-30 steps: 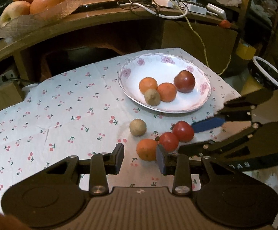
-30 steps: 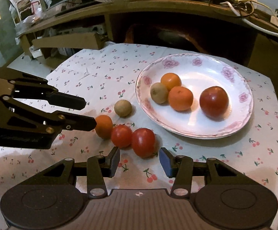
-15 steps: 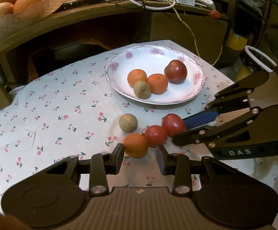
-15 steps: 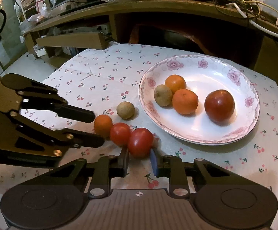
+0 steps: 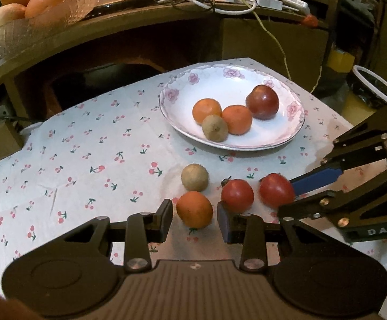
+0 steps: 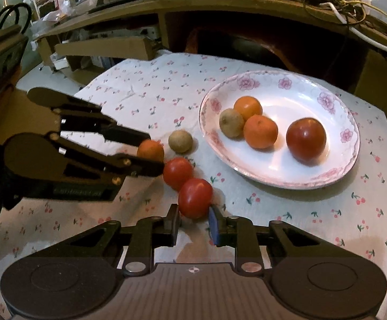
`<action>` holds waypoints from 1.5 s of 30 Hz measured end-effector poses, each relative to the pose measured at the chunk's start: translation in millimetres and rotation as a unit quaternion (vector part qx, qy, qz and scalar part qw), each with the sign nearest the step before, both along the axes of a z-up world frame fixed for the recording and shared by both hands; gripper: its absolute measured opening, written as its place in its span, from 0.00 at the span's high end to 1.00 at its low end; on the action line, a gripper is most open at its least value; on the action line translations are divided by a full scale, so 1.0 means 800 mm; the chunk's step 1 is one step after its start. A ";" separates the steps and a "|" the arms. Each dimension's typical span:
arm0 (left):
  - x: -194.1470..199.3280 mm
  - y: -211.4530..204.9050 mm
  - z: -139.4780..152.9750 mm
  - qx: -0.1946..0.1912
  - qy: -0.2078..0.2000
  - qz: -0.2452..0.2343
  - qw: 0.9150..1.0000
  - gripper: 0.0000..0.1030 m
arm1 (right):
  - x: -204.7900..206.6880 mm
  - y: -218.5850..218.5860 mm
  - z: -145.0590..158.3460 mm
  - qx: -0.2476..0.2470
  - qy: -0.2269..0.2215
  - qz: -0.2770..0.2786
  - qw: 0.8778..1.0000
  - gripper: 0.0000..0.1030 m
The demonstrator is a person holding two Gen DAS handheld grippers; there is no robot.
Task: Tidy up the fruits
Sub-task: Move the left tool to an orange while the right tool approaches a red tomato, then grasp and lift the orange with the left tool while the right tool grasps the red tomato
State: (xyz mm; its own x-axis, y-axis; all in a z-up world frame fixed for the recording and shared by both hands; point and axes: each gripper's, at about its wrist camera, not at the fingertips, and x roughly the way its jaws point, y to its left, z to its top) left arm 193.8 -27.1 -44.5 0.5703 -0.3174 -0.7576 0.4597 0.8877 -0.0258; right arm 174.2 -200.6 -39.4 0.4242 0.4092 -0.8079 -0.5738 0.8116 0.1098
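The plate (image 5: 296,122) sits toward the far right corner of the cloth-covered surface (image 5: 87,144), its rim close to the cloth's right edge; it holds two oranges, a brown fruit and a dark red apple (image 5: 262,102). Left of the plate the cloth lies bare all the way to its left edge, the widest open stretch. In front of the plate four loose fruits crowd together: a brown fruit (image 5: 194,177), an orange (image 5: 194,209) and two tomatoes. The right tongs (image 6: 194,222) are clenched on the nearer tomato (image 6: 195,198), which touches the second tomato (image 6: 178,173) behind it, further from the plate's front rim. The left tongs (image 5: 194,220) stand parted with the orange between their fingers; whether the pads touch it cannot be told, and in the right wrist view a finger covers part of that orange. Behind the plate a dark desk (image 5: 113,34) walls off the far edge; its recess is too dark to read. A fruit bowl (image 5: 33,18) on the desk is cut off by the frame.
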 end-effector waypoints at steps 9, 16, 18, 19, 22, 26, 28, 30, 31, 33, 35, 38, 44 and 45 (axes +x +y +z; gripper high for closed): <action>-0.001 -0.005 0.000 -0.003 -0.004 -0.003 1.000 0.66 | 0.000 -0.005 0.003 -0.001 -0.001 -0.006 1.000 0.69; -0.008 -0.002 0.001 0.007 -0.005 -0.010 1.000 0.66 | 0.004 -0.005 0.004 -0.004 -0.018 -0.016 1.000 0.54; -0.007 -0.002 -0.001 0.010 -0.004 -0.007 1.000 0.66 | 0.006 -0.002 0.002 -0.004 -0.019 -0.018 1.000 0.54; -0.007 -0.003 -0.002 0.010 -0.003 -0.008 1.000 0.66 | 0.007 0.000 0.001 -0.004 -0.019 -0.019 1.000 0.54; -0.006 -0.003 -0.003 0.007 -0.003 -0.006 1.000 0.66 | 0.007 0.003 0.000 -0.003 -0.023 -0.018 1.000 0.54; -0.004 -0.005 -0.004 0.004 -0.006 0.000 1.000 0.65 | 0.006 0.003 0.001 -0.004 -0.022 -0.020 1.000 0.58; -0.002 -0.006 -0.005 0.004 -0.006 0.001 1.000 0.65 | 0.004 0.004 0.002 -0.003 -0.019 -0.015 1.000 0.69; -0.002 -0.007 -0.005 0.005 -0.006 0.001 1.000 0.66 | 0.002 0.007 0.002 -0.010 -0.020 -0.012 1.000 0.70; -0.003 -0.007 -0.005 0.007 -0.006 0.001 1.000 0.66 | 0.000 0.008 0.002 -0.015 -0.023 -0.010 1.000 0.70; -0.005 -0.007 -0.004 0.010 -0.007 0.002 1.000 0.67 | 0.000 0.008 0.003 -0.017 -0.022 -0.009 1.000 0.70; -0.008 -0.007 -0.002 0.013 -0.005 0.002 1.000 0.67 | 0.000 0.005 0.004 -0.015 -0.017 -0.015 1.000 0.71; -0.020 -0.005 0.004 0.013 -0.002 0.003 1.000 0.67 | -0.006 0.002 0.007 -0.022 -0.018 -0.021 0.999 0.71; -0.067 -0.012 0.013 0.013 0.021 -0.003 1.000 0.67 | -0.042 -0.008 0.012 -0.030 -0.009 -0.030 0.999 0.71; -0.074 -0.014 0.013 0.012 0.025 -0.006 1.000 0.67 | -0.048 -0.008 0.011 -0.032 -0.009 -0.029 0.999 0.71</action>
